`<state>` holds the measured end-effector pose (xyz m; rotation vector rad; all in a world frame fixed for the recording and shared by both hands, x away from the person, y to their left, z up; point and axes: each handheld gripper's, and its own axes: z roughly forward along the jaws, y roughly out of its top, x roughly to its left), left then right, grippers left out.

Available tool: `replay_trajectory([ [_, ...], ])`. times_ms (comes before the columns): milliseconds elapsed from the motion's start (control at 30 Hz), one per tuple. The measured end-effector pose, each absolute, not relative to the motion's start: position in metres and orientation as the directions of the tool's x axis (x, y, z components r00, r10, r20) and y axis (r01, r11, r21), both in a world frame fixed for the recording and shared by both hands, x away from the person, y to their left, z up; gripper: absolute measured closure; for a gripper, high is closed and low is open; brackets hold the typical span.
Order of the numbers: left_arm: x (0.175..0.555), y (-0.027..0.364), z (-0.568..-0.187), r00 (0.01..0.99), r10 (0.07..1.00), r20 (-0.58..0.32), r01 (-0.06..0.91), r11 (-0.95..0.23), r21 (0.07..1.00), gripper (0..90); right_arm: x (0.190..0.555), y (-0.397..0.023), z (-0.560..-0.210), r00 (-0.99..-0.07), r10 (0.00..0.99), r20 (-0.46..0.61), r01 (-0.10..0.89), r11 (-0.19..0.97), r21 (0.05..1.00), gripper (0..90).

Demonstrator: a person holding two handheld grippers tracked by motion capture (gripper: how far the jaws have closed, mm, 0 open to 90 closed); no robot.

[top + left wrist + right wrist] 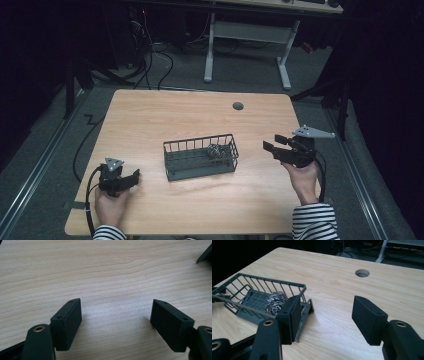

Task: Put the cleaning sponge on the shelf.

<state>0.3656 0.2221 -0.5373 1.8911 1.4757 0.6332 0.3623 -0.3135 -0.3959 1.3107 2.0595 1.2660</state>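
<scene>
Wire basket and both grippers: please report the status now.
Left gripper open, empty, low over the table. Right gripper open, empty, right of the wire basket. Steel wool scourer inside the basket's right end. Nothing in the way.

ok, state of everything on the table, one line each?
Left gripper: open, empty, low over bare wood.
Right gripper: open, empty, aimed toward the basket's end.
Wire basket: upright at mid-table, touched by neither gripper.
Steel scrubber: lying inside the basket, toward its right end.
Table: round cable hole near the far edge, uncovered.
</scene>
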Motion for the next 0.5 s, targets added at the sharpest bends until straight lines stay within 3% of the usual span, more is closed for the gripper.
replay_trajectory([
  [500,0.366,0.222,-0.537,0.249,0.968,-0.016,0.654,-0.156,0.740,25.4,0.349,-0.338,-0.431,-0.416,0.898,0.145,0.546,0.119,0.829,41.0],
])
